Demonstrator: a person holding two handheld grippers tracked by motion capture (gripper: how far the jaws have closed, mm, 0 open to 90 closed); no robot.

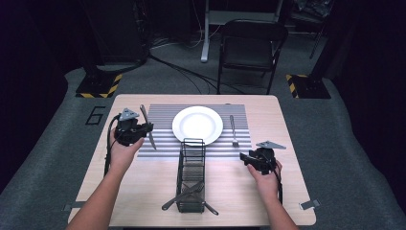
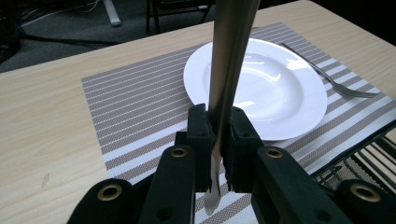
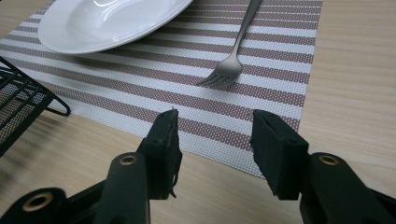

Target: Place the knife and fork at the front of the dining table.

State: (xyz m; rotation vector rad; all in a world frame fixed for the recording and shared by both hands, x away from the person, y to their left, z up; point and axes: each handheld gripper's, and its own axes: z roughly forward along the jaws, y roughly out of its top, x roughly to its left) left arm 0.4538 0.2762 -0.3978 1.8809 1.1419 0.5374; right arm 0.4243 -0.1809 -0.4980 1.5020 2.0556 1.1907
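Here the left gripper (image 1: 143, 128) squeezes a knife (image 2: 229, 70) at nine o'clock from the white plate (image 1: 197, 124); the right gripper (image 3: 215, 144) is open, holding nothing.

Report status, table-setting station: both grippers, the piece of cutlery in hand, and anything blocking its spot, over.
Left gripper shut on knife, over the placemat left of the plate. Right gripper open, empty, near the fork. Nothing in the way.
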